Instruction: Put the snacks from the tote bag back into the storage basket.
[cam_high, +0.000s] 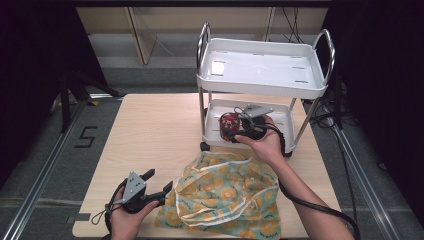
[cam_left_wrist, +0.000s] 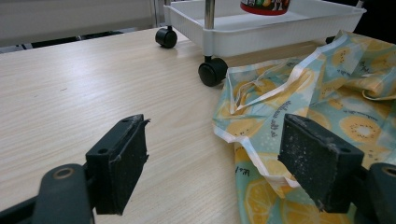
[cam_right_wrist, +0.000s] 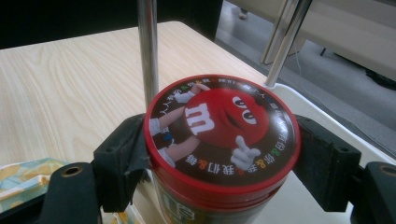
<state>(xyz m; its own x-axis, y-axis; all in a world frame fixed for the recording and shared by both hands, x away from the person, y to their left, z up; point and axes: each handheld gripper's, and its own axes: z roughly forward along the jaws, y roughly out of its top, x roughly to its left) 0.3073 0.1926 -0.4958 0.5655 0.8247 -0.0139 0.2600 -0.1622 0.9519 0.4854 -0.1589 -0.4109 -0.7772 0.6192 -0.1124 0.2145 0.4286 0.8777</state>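
Placement looks like the step in hand: your right gripper (cam_high: 239, 131) pinches the red-lidded can (cam_right_wrist: 222, 140) upright between both jaws, over the front edge of the cart's (cam_high: 260, 80) lower tray (cam_high: 285, 120). Next, judge it seated on the tray floor before you release. Your left gripper (cam_left_wrist: 224, 163) hovers spread and empty beside the bag (cam_high: 225, 192) on the table (cam_high: 150, 135).

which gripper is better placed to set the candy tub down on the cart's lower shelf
Right. The right gripper is already shut on the candy tub over the cart's lower shelf. The left gripper is open, near the bag.
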